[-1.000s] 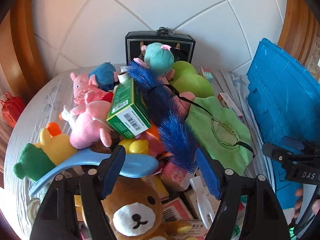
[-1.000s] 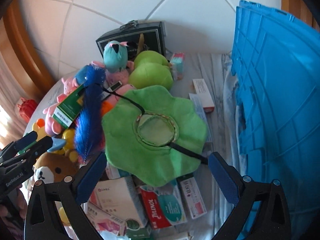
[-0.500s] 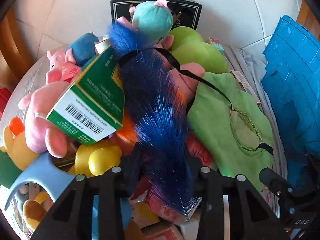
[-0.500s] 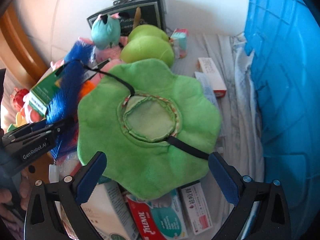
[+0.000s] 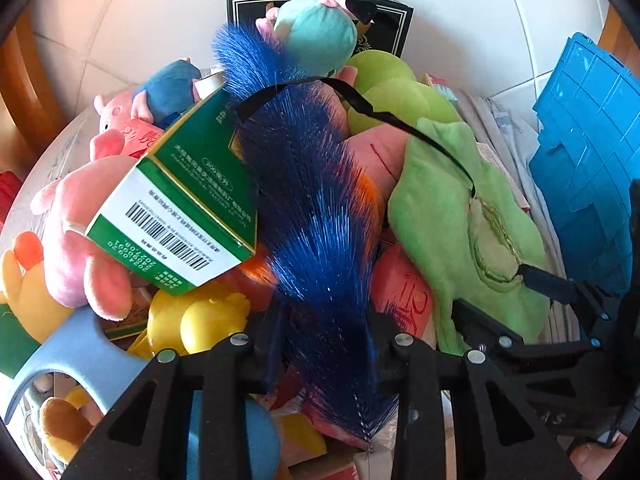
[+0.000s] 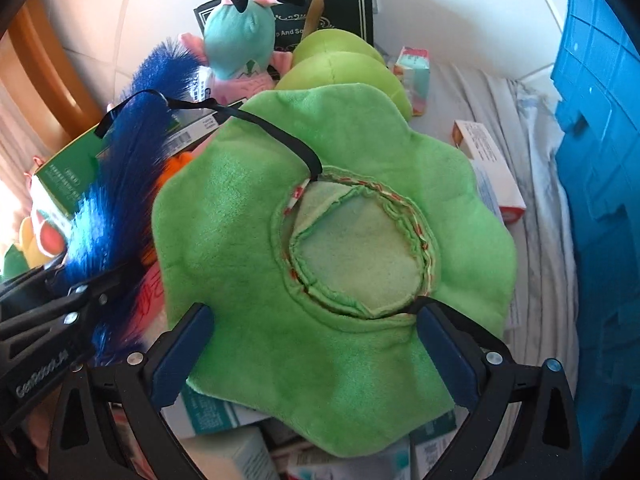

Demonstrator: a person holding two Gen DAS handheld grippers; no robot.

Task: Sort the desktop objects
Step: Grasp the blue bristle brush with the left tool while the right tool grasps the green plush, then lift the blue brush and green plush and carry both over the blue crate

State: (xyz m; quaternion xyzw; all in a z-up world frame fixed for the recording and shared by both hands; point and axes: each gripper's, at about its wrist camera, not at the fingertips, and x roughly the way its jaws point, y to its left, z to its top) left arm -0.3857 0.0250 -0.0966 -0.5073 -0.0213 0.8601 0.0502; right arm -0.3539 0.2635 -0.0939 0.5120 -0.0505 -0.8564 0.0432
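The left gripper (image 5: 326,332), having just closed, was clamped on a shaggy blue brush (image 5: 316,216) mid-frame, while the right gripper (image 6: 310,344) stood apart astride a scalloped green plush hat (image 6: 320,240).

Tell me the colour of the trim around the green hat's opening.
Red-and-white patterned trim on the green hat; right wrist view.

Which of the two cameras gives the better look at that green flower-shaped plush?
The right wrist view: the green plush fills the frame, seen from above, with its whole scalloped edge and stitched centre ring. The left wrist view shows it only edge-on at the right, behind the blue feathery toy.
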